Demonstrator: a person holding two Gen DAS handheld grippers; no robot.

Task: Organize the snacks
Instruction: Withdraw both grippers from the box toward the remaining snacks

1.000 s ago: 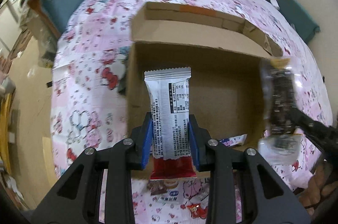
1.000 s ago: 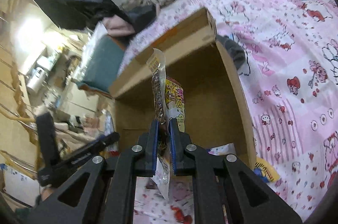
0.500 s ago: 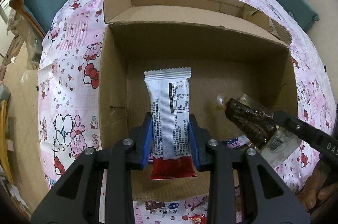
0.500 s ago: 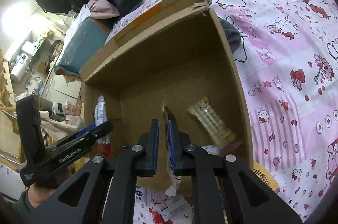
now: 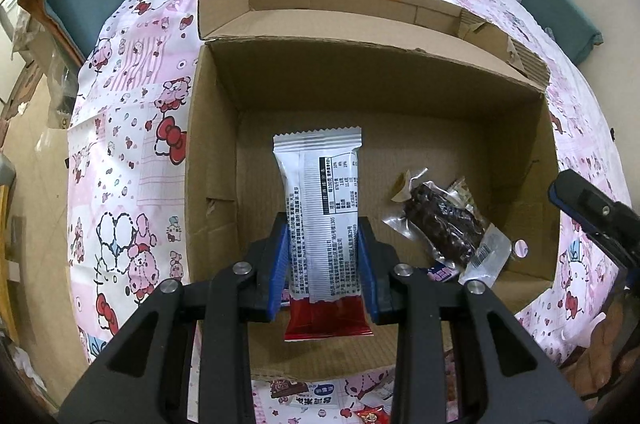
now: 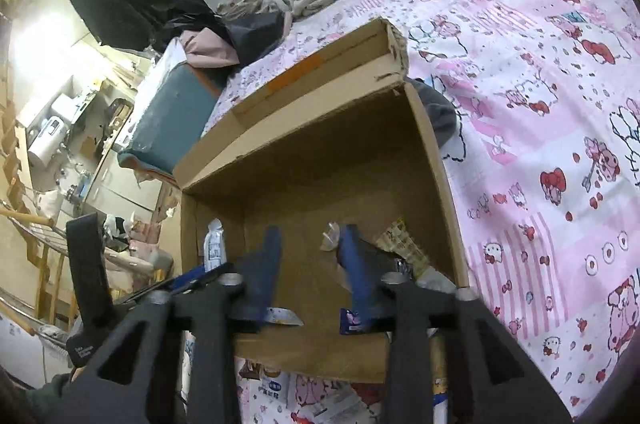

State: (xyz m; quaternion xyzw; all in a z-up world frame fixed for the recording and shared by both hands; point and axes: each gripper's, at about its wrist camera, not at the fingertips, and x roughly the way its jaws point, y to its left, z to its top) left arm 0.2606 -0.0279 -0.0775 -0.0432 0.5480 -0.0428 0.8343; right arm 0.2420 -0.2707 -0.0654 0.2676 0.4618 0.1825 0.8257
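The cardboard box [image 5: 212,159] sits open on my pink cartoon-print bedspread [image 5: 120,127]. Only my left camera shows the box floor fully: the clear pouch of dark snack [image 5: 440,220] lies there at the right, beside a yellow-printed packet [image 6: 404,244]. My left gripper [image 5: 322,256] clamps the silver-and-red bar wrapper [image 5: 320,207] upright over the box. My right camera alone shows the room beyond the bed, cluttered and dim. My right gripper [image 6: 308,264] has just been opening, its jaws apart and empty.
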